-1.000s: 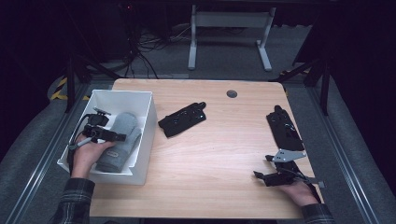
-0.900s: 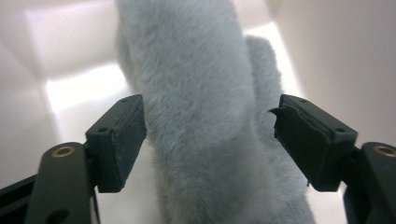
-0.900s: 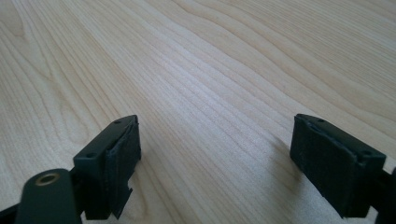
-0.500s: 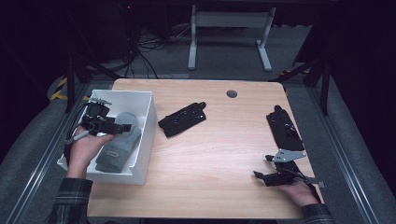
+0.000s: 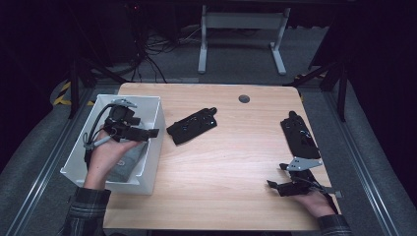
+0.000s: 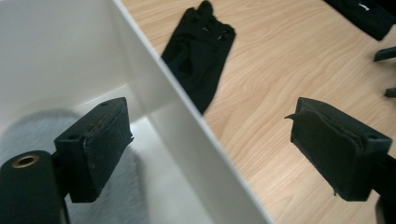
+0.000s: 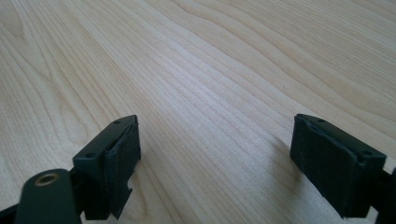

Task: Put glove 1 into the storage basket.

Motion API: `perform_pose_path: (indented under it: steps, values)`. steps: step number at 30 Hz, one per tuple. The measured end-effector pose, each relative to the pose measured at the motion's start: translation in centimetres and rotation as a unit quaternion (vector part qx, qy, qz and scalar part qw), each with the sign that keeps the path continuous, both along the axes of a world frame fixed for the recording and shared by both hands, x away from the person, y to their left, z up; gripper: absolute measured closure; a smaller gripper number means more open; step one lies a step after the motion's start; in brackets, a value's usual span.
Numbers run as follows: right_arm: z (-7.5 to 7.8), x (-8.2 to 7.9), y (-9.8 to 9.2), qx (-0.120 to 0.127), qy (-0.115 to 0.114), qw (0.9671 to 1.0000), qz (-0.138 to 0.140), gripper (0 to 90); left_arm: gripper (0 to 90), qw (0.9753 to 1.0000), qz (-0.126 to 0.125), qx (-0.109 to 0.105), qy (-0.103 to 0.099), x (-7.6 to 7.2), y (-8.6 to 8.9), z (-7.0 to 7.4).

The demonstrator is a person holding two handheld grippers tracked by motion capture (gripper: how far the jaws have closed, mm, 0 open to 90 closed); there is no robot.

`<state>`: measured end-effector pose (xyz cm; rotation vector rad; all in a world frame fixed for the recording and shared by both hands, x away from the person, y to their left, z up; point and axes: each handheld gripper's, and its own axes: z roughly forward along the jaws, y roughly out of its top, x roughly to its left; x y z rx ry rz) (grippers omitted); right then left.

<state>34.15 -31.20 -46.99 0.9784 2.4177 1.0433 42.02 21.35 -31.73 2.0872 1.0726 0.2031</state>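
Wooden table [image 5: 221, 167] with dark floor all round, lots of bare wood in the middle. Left gripper [image 5: 150, 132] hangs over the white bin [image 5: 147, 162] at about 9 o'clock, jaws spread wide, straddling the bin's right wall, gripping nothing. Inside the bin lies one grey cloth item [image 5: 129, 160]. Two black items sit out on the wood: one [image 5: 192, 126] just right of the bin, another [image 5: 299, 136] along the 3 o'clock edge. Right gripper [image 5: 275, 177] rests at 4 o'clock near the front edge, jaws wide apart, empty.
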Motion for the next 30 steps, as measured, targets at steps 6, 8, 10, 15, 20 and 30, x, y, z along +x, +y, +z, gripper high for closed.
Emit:
perform_pose_path:
  steps: [6,8,10,15,20,30]
  values:
    - [0.0,0.0,0.0,0.000,0.000,1.0000,0.000,16.6,11.7,0.9995,-0.030,-0.009,-0.003,-0.4,-2.8,-0.1]
    - [0.0,0.0,0.0,0.000,0.000,1.0000,0.000,16.6,11.7,0.9992,-0.038,-0.011,-0.007,-0.5,-3.7,-0.3]
    - [0.0,0.0,0.0,0.000,0.000,1.0000,0.000,16.5,11.7,0.9988,-0.047,-0.014,-0.008,-0.7,-4.6,-0.5]
    - [0.0,0.0,0.0,0.000,0.000,1.0000,0.000,16.5,12.0,0.9975,-0.069,-0.009,-0.013,-1.1,-7.1,-1.3]
    - [0.0,0.0,0.0,0.000,0.000,1.0000,0.000,16.5,13.2,0.9955,-0.093,-0.002,-0.016,-1.6,-9.5,-2.4]
    - [0.0,0.0,0.0,-0.001,-0.001,1.0000,0.000,16.2,13.1,0.9920,-0.123,0.020,-0.021,-2.7,-13.2,-4.1]
